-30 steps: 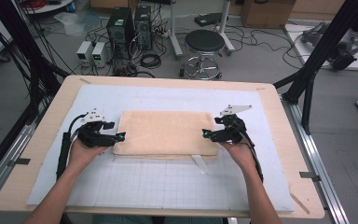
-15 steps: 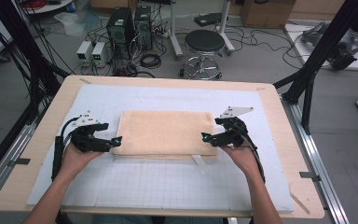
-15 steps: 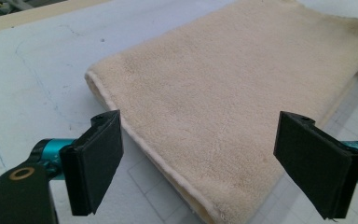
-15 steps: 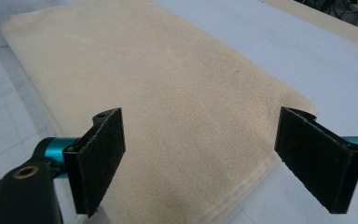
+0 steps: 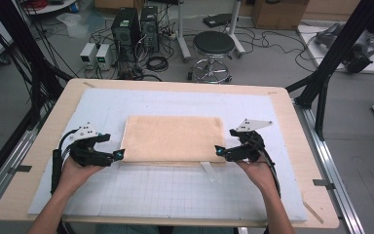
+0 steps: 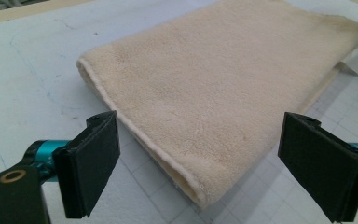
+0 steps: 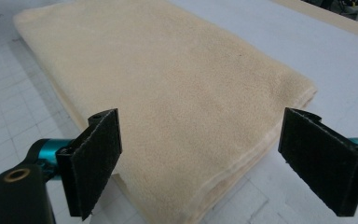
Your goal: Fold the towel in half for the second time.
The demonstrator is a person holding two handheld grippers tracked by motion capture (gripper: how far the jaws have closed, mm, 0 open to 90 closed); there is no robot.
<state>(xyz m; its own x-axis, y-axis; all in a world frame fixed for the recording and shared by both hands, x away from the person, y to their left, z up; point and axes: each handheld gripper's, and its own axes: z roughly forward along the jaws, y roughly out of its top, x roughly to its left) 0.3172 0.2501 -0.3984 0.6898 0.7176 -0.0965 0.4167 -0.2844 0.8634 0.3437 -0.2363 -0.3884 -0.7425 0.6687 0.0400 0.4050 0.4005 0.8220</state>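
A: Starting nearest the person, what are the two grippers doing?

B: The left gripper (image 5: 118, 155) sits at the near left corner of the folded towel (image 5: 173, 138), the right gripper (image 5: 218, 151) at the near right corner. Both have their jaws spread wide, with nothing between them. In each gripper view a towel corner lies just ahead of the gap.

A: And the towel itself?

B: It lies flat on the white gridded mat (image 5: 175, 190), in the middle of the table (image 5: 282, 105). Its long axis runs left to right, so the grippers bracket its two short ends. From each gripper the towel lies inward, toward the middle of the table.

A: Which hand is nearer?

B: About level; each tip looks just beside its own corner, not yet gripping. I'd judge each gripper needs to slide inward over its corner before closing.

A: Anything farther off?

B: Beyond the table, a stool (image 5: 214, 44) and computer towers (image 5: 134, 29) on the floor.
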